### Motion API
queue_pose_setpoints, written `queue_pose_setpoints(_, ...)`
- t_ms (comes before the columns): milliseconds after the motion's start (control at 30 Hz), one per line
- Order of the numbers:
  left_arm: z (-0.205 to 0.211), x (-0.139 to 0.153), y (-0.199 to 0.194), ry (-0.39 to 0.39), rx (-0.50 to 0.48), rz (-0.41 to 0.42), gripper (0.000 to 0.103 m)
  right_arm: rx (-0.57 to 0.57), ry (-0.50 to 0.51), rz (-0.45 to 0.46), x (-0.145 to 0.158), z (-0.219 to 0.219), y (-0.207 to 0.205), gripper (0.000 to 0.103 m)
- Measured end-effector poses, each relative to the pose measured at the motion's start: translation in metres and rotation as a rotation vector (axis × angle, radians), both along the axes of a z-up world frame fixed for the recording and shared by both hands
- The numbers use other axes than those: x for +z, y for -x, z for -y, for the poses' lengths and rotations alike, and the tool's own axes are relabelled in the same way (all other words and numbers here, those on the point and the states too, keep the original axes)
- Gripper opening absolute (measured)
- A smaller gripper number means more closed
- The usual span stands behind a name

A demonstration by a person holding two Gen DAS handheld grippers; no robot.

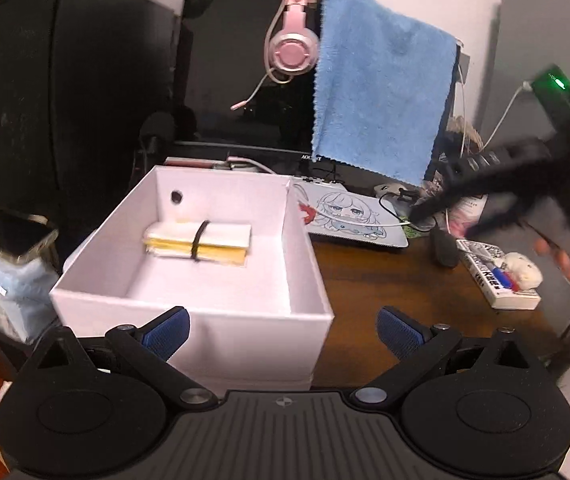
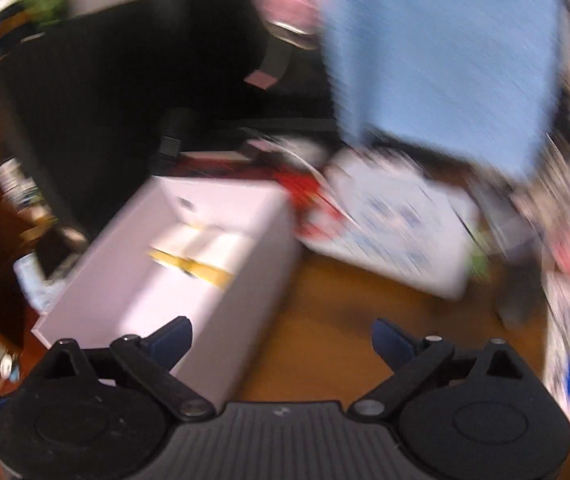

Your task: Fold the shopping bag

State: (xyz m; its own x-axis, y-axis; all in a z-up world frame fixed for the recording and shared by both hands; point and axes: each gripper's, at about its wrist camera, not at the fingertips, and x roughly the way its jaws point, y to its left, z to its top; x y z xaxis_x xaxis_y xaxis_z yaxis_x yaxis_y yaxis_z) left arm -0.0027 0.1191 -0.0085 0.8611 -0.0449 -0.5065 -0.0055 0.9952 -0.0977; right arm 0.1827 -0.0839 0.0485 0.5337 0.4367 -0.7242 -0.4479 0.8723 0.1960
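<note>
Left wrist view: shopping bag lies folded, banded, inside white box; folding looks done. Both my claws, left gripper and right gripper, gape wide, holding nothing.

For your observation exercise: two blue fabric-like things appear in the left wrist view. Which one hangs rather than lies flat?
The fluffy blue towel, draped over the monitor's top edge beside the pink headset. The pale blue illustrated mat lies flat on the desk.
</note>
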Motion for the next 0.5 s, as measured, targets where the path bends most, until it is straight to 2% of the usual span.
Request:
queue_pose_setpoints(200, 0.054, 0.001, -0.031, -0.059, -0.047, -0.025, 0.102, -0.183, 0.004, -0.025, -0.027, 0.061, 0.021, 0.097)
queue_pose_setpoints(333, 0.091, -0.004, -0.052, -0.076, -0.133, -0.053, 0.102, -0.248, 0.034, 0.036, -0.040, 0.090, 0.041, 0.097)
queue_pose_setpoints(500, 0.114, -0.008, -0.061, -0.093, -0.145, -0.039, 0.102, -0.266, 0.092, 0.035, -0.055, 0.106, 0.055, 0.097)
